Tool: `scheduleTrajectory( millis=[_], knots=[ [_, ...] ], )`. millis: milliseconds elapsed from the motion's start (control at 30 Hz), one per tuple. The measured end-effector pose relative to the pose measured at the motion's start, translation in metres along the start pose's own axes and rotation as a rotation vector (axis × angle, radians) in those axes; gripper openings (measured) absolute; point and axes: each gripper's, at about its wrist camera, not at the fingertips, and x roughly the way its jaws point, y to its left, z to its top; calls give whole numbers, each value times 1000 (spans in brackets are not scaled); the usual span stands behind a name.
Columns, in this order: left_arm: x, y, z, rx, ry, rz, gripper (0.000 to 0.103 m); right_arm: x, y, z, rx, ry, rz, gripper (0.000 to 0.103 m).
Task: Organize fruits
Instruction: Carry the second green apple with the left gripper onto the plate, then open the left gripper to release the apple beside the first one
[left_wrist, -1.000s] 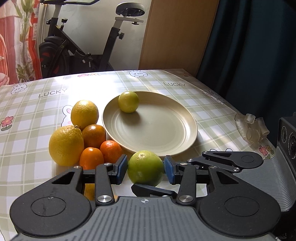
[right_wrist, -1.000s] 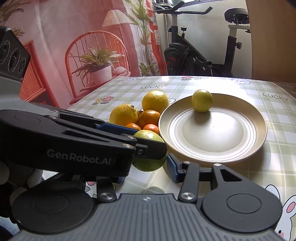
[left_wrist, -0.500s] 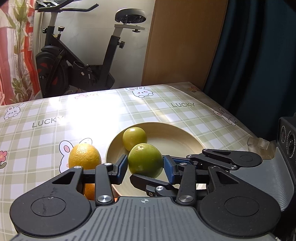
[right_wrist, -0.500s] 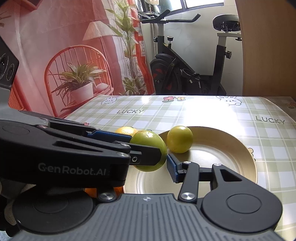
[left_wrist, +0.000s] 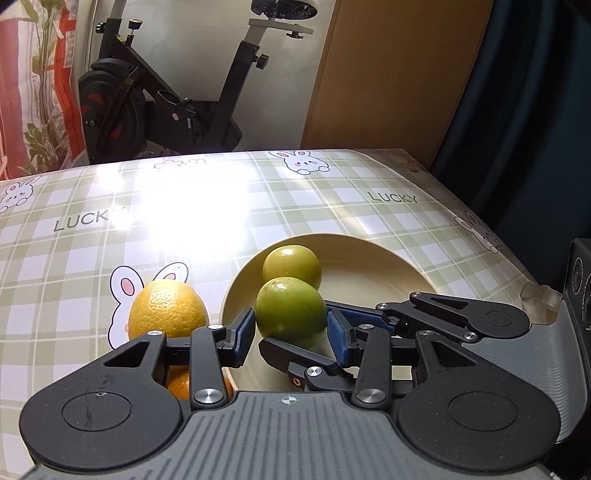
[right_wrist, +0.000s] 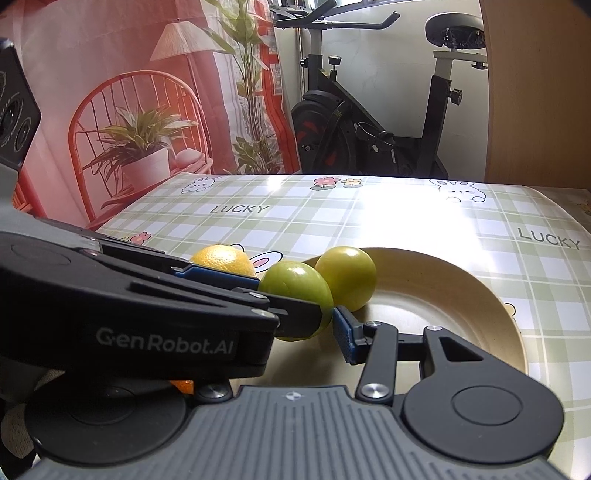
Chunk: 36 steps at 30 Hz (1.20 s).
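1. Left wrist view: left gripper (left_wrist: 291, 330) clamped on round green citrus fruit (left_wrist: 290, 312), over beige round plate (left_wrist: 391, 267); right gripper (right_wrist: 295, 325) spread apart, empty.
2. Fruit seems firm, smooth, roll-prone; hold its widest middle.

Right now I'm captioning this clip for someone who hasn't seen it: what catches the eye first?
A green fruit sits between the left gripper's blue pads, over the near edge of a beige plate. A second green fruit lies on the plate just behind it. An orange rests on the checked tablecloth left of the plate.
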Motion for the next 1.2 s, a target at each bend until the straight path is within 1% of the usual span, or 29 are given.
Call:
scheduleTrajectory(
  millis=[300, 533, 733, 900, 967, 1033, 1200],
  knots=[
    [2, 4, 1, -20, -12, 16, 45, 7, 3, 3, -6, 14, -19, 48],
    [-8, 5, 1, -21, -40, 31, 45, -2, 4, 3, 3, 0, -33, 49],
    [-27, 5, -1, -23, -76, 38, 45, -21, 8, 0, 24, -30, -42, 49],
    [-49, 9, -6, -54, -93, 37, 46, -39, 15, -7, 42, -60, -57, 49],
    [-58, 10, -8, -52, -106, 31, 46, -47, 18, -10, 55, -74, -53, 49],
    [-69, 9, -12, -39, -124, 43, 46, -55, 23, -15, 64, -87, -44, 49],
    [-95, 10, -26, -29, -160, 52, 46, -68, 38, -26, 51, -97, -22, 49]
  ],
)
